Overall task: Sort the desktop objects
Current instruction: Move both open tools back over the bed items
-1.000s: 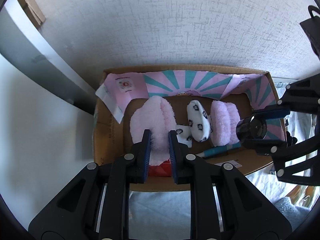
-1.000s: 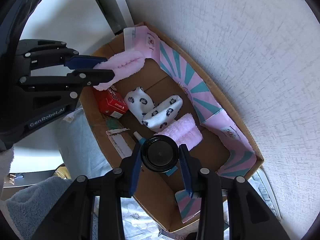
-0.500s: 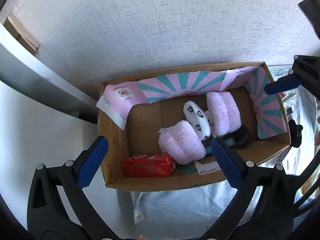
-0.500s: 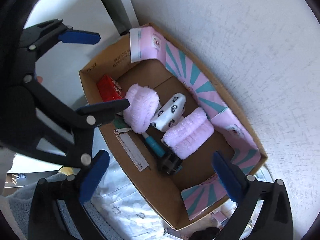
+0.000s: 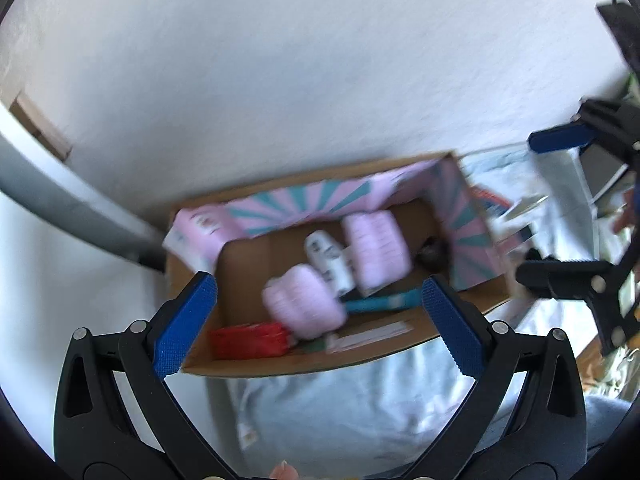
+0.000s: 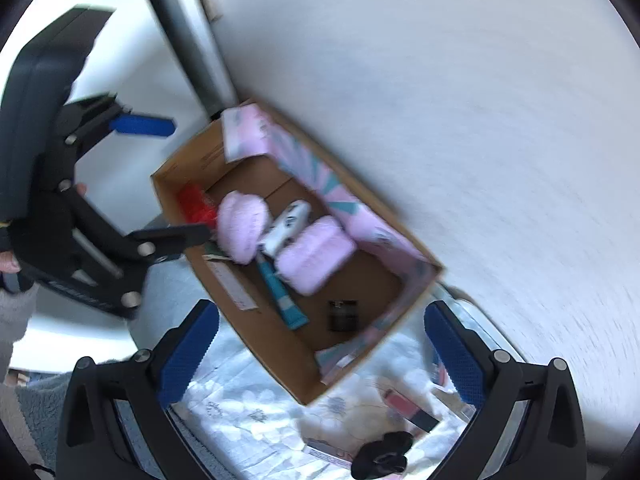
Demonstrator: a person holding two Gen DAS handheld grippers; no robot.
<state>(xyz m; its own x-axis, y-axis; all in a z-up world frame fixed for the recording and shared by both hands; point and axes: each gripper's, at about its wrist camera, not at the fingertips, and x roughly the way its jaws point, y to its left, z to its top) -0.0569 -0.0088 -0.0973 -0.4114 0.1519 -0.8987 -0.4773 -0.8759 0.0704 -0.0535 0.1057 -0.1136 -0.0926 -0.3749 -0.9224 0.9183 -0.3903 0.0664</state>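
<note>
A cardboard box (image 5: 256,364) with a pink and teal lining stands against the wall; it also shows in the right wrist view (image 6: 280,360). Inside lie two pink fluffy rolls (image 5: 302,306) (image 5: 376,252), a white patterned sock (image 5: 328,256), a teal tube (image 5: 380,303), a red pack (image 5: 248,340) and a small black jar (image 6: 343,315). My left gripper (image 5: 318,324) is open and empty, above the box's front edge. My right gripper (image 6: 320,356) is open and empty, above the box's near corner.
The box sits on a pale floral cloth (image 6: 256,404). A red and black item (image 6: 408,410) and a black round thing (image 6: 380,456) lie on the cloth near the box. A white wall (image 5: 320,80) runs behind. A grey pole (image 6: 188,40) stands at the box's far end.
A second ago my left gripper held a pink roll and my right the black jar. Both opened and dropped them into the box. Both grippers have since pulled back.
</note>
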